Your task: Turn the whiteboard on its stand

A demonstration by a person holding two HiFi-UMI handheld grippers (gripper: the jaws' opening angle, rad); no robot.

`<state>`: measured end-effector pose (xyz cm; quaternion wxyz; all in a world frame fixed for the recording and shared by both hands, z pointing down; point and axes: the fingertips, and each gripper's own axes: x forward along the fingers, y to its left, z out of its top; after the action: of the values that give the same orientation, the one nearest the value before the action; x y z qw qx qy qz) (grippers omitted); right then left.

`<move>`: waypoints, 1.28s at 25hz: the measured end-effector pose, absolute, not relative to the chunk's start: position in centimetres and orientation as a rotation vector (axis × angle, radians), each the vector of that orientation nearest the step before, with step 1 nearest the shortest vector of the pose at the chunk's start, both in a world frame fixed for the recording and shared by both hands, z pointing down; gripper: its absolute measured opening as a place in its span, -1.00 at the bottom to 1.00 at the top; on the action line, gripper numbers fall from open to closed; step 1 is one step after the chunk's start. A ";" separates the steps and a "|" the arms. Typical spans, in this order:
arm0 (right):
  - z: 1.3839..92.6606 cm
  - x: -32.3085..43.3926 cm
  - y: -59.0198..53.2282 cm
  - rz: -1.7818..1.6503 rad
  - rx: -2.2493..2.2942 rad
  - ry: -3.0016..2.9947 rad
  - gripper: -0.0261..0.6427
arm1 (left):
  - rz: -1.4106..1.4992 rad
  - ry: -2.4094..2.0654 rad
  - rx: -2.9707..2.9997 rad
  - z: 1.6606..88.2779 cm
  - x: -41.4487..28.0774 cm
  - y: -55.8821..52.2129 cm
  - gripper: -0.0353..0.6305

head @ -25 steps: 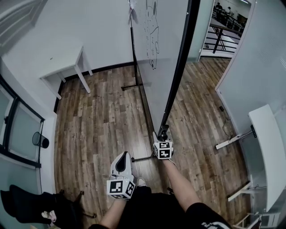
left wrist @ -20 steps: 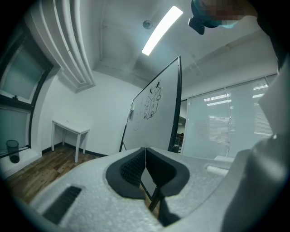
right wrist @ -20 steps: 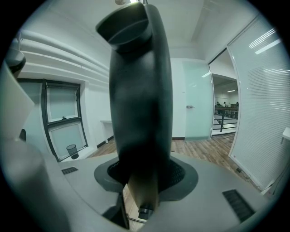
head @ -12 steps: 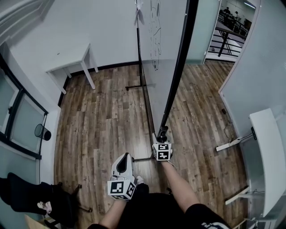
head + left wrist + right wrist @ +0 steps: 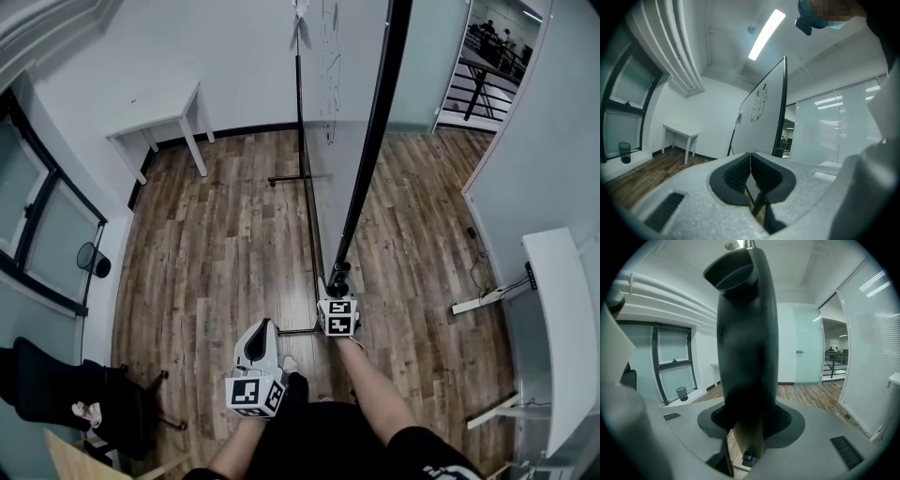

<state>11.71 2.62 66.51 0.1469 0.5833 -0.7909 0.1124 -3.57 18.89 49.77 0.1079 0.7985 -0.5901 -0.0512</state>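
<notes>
The whiteboard (image 5: pixel 330 112) stands on its black stand (image 5: pixel 300 141) and shows edge-on from above, with drawings on its white face. Its black frame edge (image 5: pixel 368 150) runs down to my right gripper (image 5: pixel 337 284), which is shut on it. In the right gripper view that black frame (image 5: pixel 745 348) fills the space between the pads. My left gripper (image 5: pixel 258 343) hangs lower left of the board's near end, shut with nothing in it. In the left gripper view the whiteboard (image 5: pixel 761 112) stands ahead, beyond the left gripper (image 5: pixel 750 161).
A white table (image 5: pixel 159 114) stands by the far wall. A black bin (image 5: pixel 92 260) sits at the left windows and a dark chair (image 5: pixel 66 394) at the lower left. A white desk (image 5: pixel 562 319) lines the right wall. A glass doorway (image 5: pixel 441 66) opens beyond the board.
The room has slid right and down in the head view, and the stand's pole now shows further right. The right gripper keeps its hold on the frame; the left has stayed shut.
</notes>
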 end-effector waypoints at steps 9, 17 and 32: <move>66.2 11.1 6.6 0.307 1.689 -2.283 -0.43 | -0.175 -1.757 2.348 49.6 -3.5 22.8 -0.84; 66.0 11.1 9.0 0.317 1.668 -2.275 -0.43 | -0.186 -1.767 2.376 48.7 -3.6 24.9 -0.84; 62.1 12.4 16.7 0.381 1.650 -2.359 -0.39 | -0.186 -1.756 2.393 48.3 -2.7 28.4 -0.84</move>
<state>12.42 16.68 62.12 0.1189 0.5642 -0.8066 0.1302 -2.71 28.43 48.31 0.0837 0.8018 -0.5884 -0.0624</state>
